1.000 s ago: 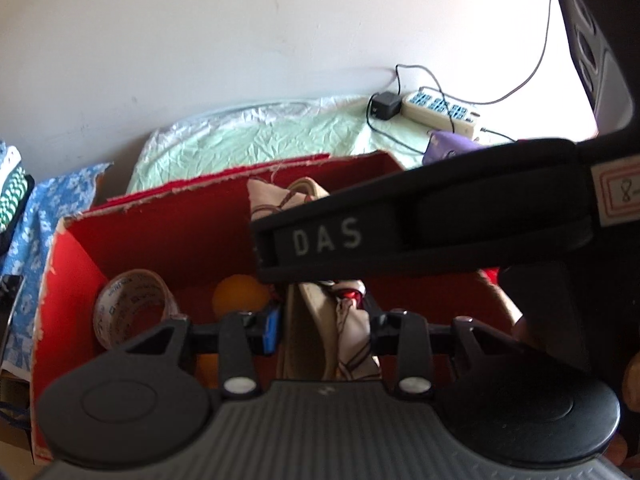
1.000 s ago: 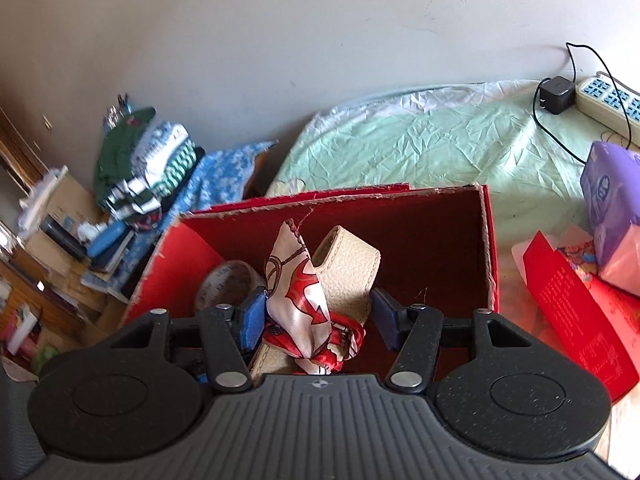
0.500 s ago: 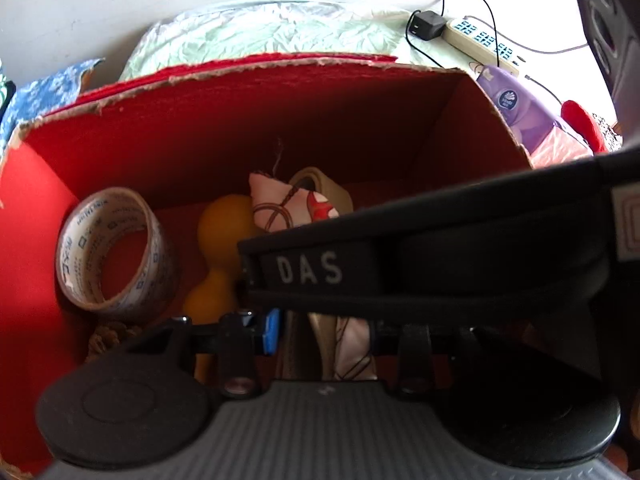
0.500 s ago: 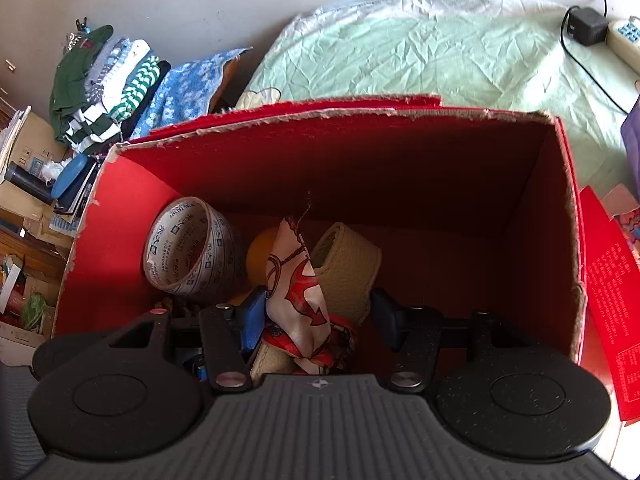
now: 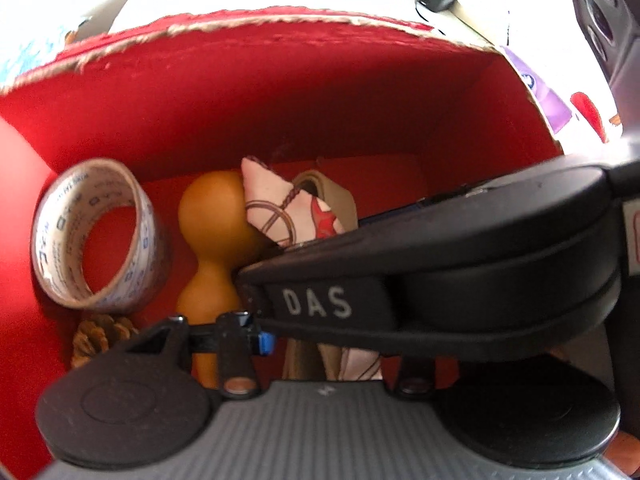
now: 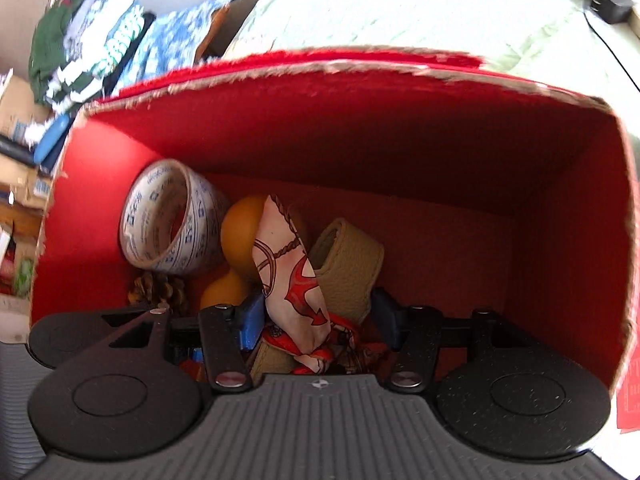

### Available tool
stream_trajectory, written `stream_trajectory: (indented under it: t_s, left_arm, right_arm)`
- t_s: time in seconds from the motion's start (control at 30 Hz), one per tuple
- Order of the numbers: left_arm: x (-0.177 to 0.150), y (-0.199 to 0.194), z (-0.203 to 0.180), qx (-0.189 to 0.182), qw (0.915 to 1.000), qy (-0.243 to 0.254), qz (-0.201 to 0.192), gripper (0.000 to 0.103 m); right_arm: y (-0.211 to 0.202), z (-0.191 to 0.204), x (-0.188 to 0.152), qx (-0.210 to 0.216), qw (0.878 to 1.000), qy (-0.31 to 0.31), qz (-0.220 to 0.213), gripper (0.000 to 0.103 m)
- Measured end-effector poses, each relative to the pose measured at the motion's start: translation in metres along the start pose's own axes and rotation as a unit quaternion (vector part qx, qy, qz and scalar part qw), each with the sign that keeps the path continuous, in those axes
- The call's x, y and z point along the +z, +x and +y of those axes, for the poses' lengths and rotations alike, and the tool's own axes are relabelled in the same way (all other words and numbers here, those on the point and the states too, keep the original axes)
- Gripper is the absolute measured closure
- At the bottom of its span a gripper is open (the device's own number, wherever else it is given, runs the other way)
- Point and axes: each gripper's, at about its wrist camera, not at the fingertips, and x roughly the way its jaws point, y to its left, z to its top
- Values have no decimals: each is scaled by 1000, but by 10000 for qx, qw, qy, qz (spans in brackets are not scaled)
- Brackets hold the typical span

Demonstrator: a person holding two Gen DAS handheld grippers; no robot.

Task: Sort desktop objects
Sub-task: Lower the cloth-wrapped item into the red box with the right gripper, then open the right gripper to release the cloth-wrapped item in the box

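A beige strap [image 6: 348, 256] with a red-and-white scarf [image 6: 292, 280] tied round it hangs inside the red cardboard box [image 6: 360, 128]. My right gripper [image 6: 318, 320] is shut on the strap and scarf, with a blue pad on each side. In the left wrist view the strap and scarf [image 5: 280, 212] lie between the jaws of my left gripper [image 5: 340, 360], which are opening. Its blue left pad [image 5: 264, 342] stands a little clear of the strap. The right gripper's black body [image 5: 460, 264], marked DAS, hides the left gripper's other finger.
On the box floor at the left lie a tape roll [image 6: 172, 220], an orange gourd-shaped thing [image 6: 240, 232] and a pine cone [image 6: 160, 288]. A green cloth [image 6: 420, 8] and a black charger [image 6: 610, 0] sit behind the box. Folded clothes [image 6: 92, 32] are piled far left.
Both grippers have tipped downward and sunk into the red box with the strap and scarf. The left gripper's blue pad has drawn away from the strap.
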Motion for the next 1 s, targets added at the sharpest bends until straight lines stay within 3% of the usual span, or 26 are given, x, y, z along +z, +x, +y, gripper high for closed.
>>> stream_trajectory:
  t_s: [0.1, 0.2, 0.37, 0.53, 1.0]
  left_arm:
    - [0, 3, 7, 98, 9996, -270, 73, 64]
    - [0, 3, 6, 217, 9995, -172, 143, 63]
    - [-1, 1, 3, 334, 9994, -21, 100, 63]
    - [-4, -6, 1, 517, 9986, -19, -115, 55]
    - [-11, -26, -7, 898, 9930, 89, -767, 33]
  right_arm:
    - [8, 3, 5, 103, 9998, -66, 133, 43]
    - [19, -2, 8, 213, 9988, 138, 419, 43]
    - [13, -3, 7, 418, 9985, 88, 347, 39]
    - [8, -3, 4, 472, 9987, 52, 177, 37]
    - [-15, -7, -6, 140, 9975, 90, -685, 43]
